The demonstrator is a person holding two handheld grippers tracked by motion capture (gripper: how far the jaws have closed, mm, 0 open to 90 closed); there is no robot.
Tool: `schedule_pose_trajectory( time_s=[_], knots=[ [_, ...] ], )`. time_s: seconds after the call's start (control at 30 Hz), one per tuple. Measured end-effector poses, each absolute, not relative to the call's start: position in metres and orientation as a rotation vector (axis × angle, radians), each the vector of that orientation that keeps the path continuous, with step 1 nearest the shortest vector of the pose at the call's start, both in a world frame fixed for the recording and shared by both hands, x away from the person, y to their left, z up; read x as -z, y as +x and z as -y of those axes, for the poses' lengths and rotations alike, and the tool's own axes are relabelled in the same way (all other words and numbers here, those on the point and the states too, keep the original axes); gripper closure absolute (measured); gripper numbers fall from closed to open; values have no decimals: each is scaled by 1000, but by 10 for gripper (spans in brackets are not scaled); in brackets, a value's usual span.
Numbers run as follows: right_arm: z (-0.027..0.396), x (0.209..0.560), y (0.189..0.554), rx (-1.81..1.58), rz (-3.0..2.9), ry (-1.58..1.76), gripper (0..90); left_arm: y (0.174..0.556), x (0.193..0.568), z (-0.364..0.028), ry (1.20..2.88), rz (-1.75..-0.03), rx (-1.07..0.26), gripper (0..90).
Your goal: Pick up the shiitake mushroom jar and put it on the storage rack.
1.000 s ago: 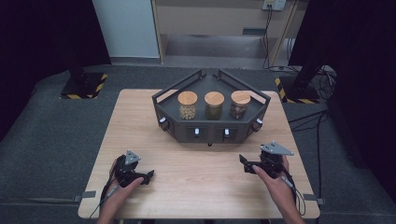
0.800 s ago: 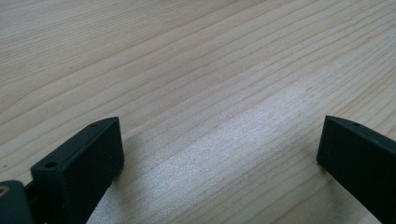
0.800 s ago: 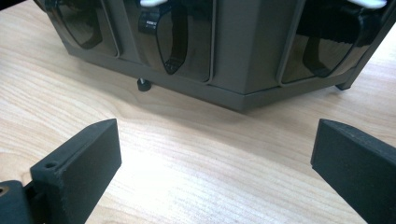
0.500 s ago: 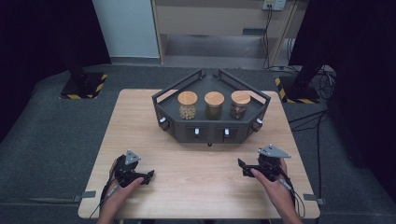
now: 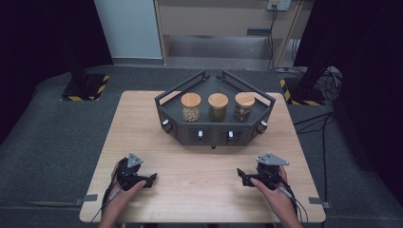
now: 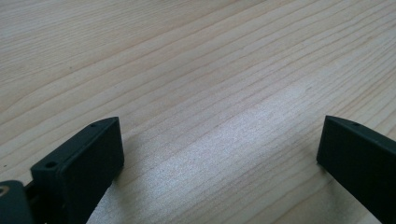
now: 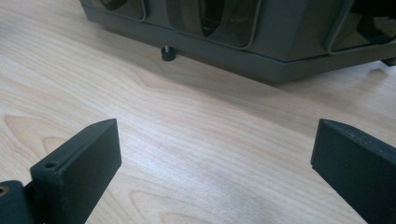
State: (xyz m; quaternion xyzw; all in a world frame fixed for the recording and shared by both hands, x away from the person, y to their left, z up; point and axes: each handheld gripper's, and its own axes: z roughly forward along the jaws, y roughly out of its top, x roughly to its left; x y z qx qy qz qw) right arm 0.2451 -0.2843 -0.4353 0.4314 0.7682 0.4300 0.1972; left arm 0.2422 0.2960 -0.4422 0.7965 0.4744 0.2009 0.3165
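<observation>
Dark drapes and grey carpet ring a pale wooden bench [image 5: 199, 190], and on its far half stands the dark grey angular metal rack [image 5: 215, 135] that the work seems to centre on. On its top shelf, in a row, sit three glass jars with round wooden lids: the left jar [image 5: 191, 106] with pale contents, the middle jar [image 5: 218, 107] with greenish contents, the right jar [image 5: 244, 105] with dark brown contents. All three are upright and lidded, well apart from both hands.

Nearer the person, the right gripper [image 5: 246, 177] rests low over the bench's right front part, its fingers [image 7: 79, 163] spread wide with nothing between them; its own view looks at the rack's lower front edge and a small black foot [image 7: 166, 53]. The left gripper [image 5: 148, 179] sits at the bench's left front, fingers [image 6: 84, 158] likewise wide apart and empty over bare wood.

Compared with a second ago, the right gripper has sunk slightly and edged toward the front edge, while the left has barely shifted. That reads as settling at a start pose; I judge no reach for a jar has begun.
</observation>
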Motion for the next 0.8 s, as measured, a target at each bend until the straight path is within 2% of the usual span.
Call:
schedule_pose_trajectory(
  time_s=[0.8],
  knots=[
    [265,452,245,-1123,-2277,1175,19,242,442,-296,2095,-1252,-529,0]
  ],
)
